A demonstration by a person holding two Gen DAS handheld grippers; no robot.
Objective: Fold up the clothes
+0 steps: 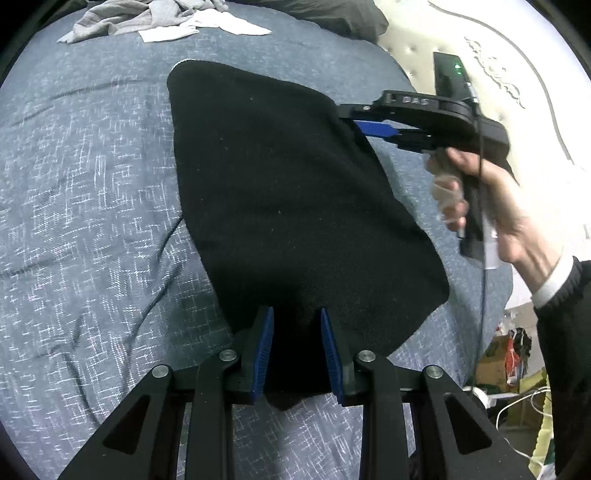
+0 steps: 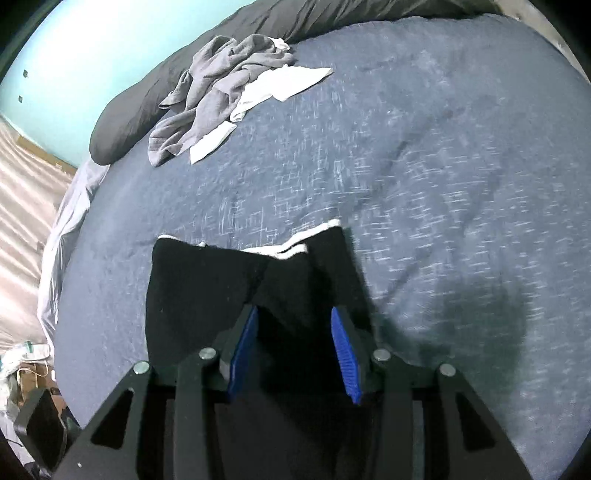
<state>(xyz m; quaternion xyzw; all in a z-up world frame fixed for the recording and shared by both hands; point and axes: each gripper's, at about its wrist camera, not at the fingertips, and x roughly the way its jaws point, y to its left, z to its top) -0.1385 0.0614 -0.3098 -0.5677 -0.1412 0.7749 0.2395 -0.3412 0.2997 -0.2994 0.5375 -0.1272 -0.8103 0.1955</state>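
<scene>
A black garment [image 1: 295, 206] with a thin white trim lies spread on the blue patterned bed cover [image 1: 92, 221]. My left gripper [image 1: 297, 314] straddles its near edge, blue pads apart, with cloth between them. My right gripper [image 1: 351, 118] reaches in from the right at the garment's far right edge. In the right wrist view the right gripper [image 2: 293, 314] has its pads apart with black cloth [image 2: 229, 280] between them, and the white trim [image 2: 295, 251] shows just beyond. I cannot tell whether either gripper pinches the cloth.
A crumpled grey garment [image 2: 221, 92] and white cloths [image 2: 280, 85] lie at the far side of the bed, also in the left wrist view [image 1: 147, 18]. A dark duvet [image 2: 122, 122] runs along the back. A padded headboard [image 1: 480, 74] and floor clutter [image 1: 509, 362] are at the right.
</scene>
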